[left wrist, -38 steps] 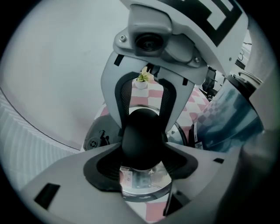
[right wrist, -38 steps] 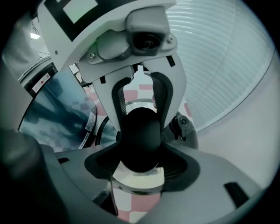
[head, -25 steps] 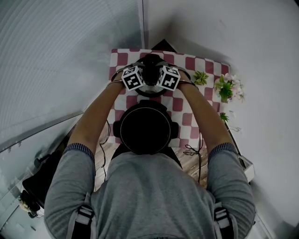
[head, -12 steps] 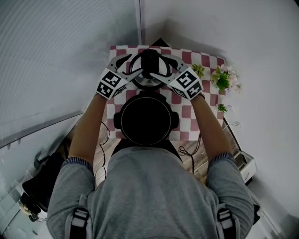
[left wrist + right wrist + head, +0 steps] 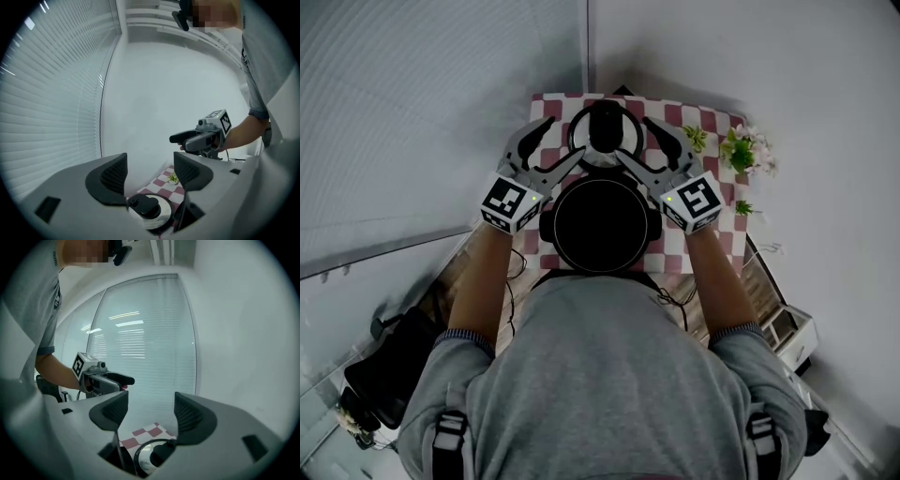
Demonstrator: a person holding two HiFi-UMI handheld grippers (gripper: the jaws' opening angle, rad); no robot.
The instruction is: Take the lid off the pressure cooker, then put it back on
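The lid (image 5: 605,131) of the pressure cooker is off and lies by itself at the far edge of the checkered tabletop (image 5: 712,122), with its black knob (image 5: 607,124) facing up. The open pot (image 5: 600,225) stands just on your side of it, toward the near edge, dark inside.

You hold both grippers up in the air, clear of the lid, one on each side and angled in toward it. Your left gripper (image 5: 564,138) has its fingers spread wide with nothing between them; in the left gripper view the lid shows lower down, past the fingers. Your right gripper (image 5: 633,138) also has its fingers wide apart. They have just been closing a little, and nothing is between them either.

Small potted flowers (image 5: 742,155) sit at the far right corner of the tabletop, apart from the lid.
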